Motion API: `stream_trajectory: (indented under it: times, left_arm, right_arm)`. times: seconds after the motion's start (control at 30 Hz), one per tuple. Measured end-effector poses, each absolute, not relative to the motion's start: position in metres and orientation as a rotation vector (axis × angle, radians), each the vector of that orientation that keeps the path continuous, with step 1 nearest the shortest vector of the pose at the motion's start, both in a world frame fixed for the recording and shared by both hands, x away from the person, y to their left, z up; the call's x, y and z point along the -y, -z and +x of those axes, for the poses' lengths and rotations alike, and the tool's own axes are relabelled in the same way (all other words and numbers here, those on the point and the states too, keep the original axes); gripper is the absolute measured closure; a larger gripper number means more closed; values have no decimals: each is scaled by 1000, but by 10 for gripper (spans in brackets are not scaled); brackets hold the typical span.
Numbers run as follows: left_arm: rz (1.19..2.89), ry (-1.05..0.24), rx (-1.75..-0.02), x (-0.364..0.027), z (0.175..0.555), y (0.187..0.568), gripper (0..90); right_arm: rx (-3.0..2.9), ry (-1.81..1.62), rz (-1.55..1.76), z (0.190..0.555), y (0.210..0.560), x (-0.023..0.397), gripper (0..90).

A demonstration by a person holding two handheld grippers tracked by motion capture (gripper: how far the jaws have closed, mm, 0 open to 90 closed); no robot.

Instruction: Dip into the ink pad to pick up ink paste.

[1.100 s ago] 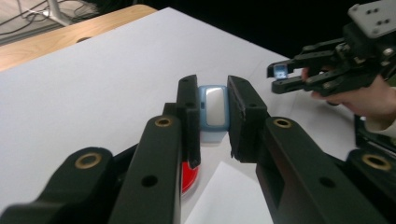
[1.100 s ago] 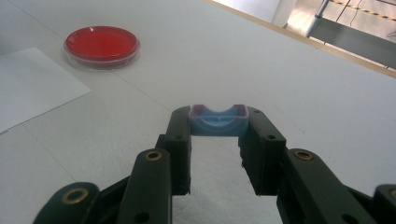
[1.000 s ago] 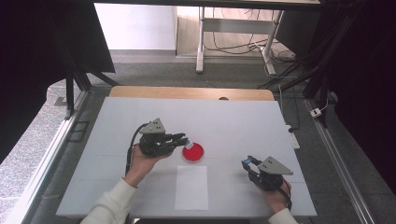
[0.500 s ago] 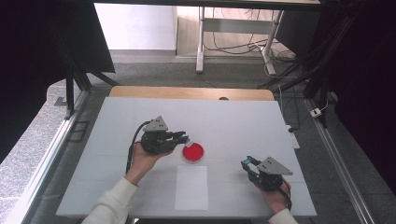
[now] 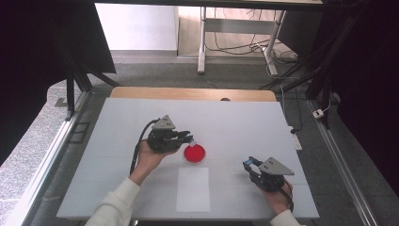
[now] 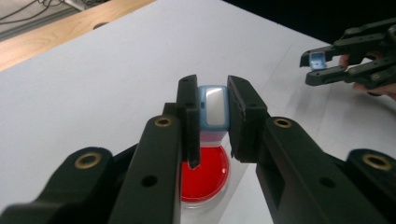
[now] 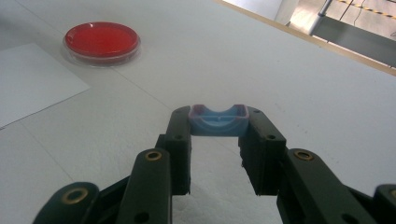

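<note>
A lab or test room set up for recording: a white-topped table (image 5: 141, 122) with a wooden far edge stands between black curtains (image 5: 42, 52) on metal frame rails (image 5: 348, 179). Loose cables (image 5: 235, 47) run across the floor beneath a second desk (image 5: 221, 23), and a red-filled petri dish (image 5: 194, 153) sits on the table

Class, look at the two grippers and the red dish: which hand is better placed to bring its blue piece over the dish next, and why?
Left. The left gripper, shut on a blue-and-white piece, hangs right at the red dish. The right gripper, holding a blue cap, sits well off to the side.
</note>
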State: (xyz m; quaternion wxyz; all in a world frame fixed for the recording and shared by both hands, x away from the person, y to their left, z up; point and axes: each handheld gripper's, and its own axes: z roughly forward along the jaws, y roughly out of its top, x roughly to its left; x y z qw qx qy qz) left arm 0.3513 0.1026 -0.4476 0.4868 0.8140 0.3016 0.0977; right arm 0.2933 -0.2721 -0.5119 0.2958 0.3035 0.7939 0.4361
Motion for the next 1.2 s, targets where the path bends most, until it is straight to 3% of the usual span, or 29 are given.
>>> stream_trajectory:
  times: [0.87, 1.2]
  left_arm:
    - [2203, -284, -742, -77, 371, 477, 753]
    - [2213, -266, -762, -79, 374, 479, 753]
  right_arm:
    - [-2112, -1146, 820, 291, 514, 274, 646]
    - [-2121, -1140, 809, 292, 515, 271, 645]
